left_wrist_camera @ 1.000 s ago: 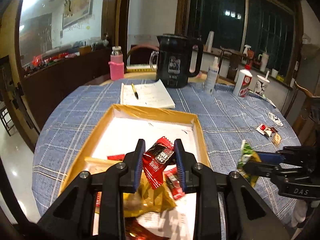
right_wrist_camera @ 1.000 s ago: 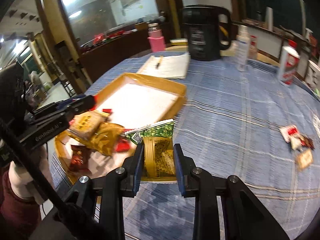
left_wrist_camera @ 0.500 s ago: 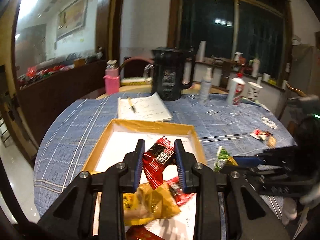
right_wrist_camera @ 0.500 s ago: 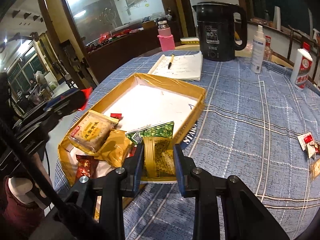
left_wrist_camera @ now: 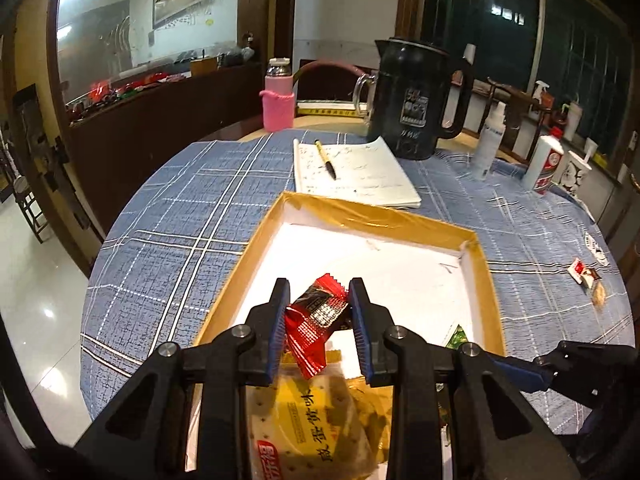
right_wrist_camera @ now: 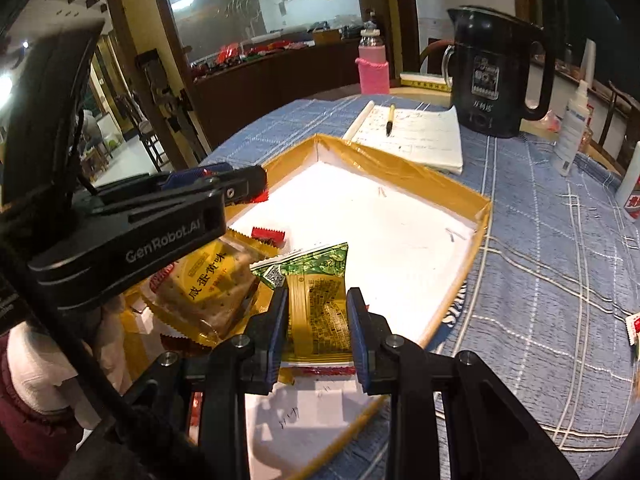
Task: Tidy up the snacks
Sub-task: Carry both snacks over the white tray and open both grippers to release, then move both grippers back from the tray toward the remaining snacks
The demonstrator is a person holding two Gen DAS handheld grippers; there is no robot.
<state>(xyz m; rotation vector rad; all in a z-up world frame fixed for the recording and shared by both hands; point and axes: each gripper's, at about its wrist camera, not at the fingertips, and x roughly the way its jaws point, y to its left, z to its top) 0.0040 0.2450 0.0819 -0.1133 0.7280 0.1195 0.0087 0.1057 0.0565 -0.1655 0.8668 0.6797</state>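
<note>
My left gripper [left_wrist_camera: 319,322] is shut on a red snack packet [left_wrist_camera: 316,320] and holds it over the near part of a shallow gold-rimmed tray [left_wrist_camera: 376,214] with a white floor. My right gripper [right_wrist_camera: 318,326] is shut on a green and gold snack packet [right_wrist_camera: 316,300] over the tray's near right part [right_wrist_camera: 476,232]. A yellow cracker packet [left_wrist_camera: 308,424] lies under the left gripper; it also shows in the right wrist view [right_wrist_camera: 212,284]. A small red packet [right_wrist_camera: 268,234] lies on the tray floor. Loose small snacks [left_wrist_camera: 586,276] lie on the cloth to the right.
The round table has a blue checked cloth [left_wrist_camera: 180,208]. Behind the tray lie a notebook [left_wrist_camera: 352,172] with a pen [left_wrist_camera: 325,153], a black kettle [left_wrist_camera: 416,98], a pink bottle [left_wrist_camera: 277,100], a spray bottle [left_wrist_camera: 490,142] and a white and red bottle [left_wrist_camera: 544,166].
Both grippers moved in over the tray with their packets. The right gripper came from the cloth on the right to above the tray's near right corner. The left gripper shifted further over the crackers.
</note>
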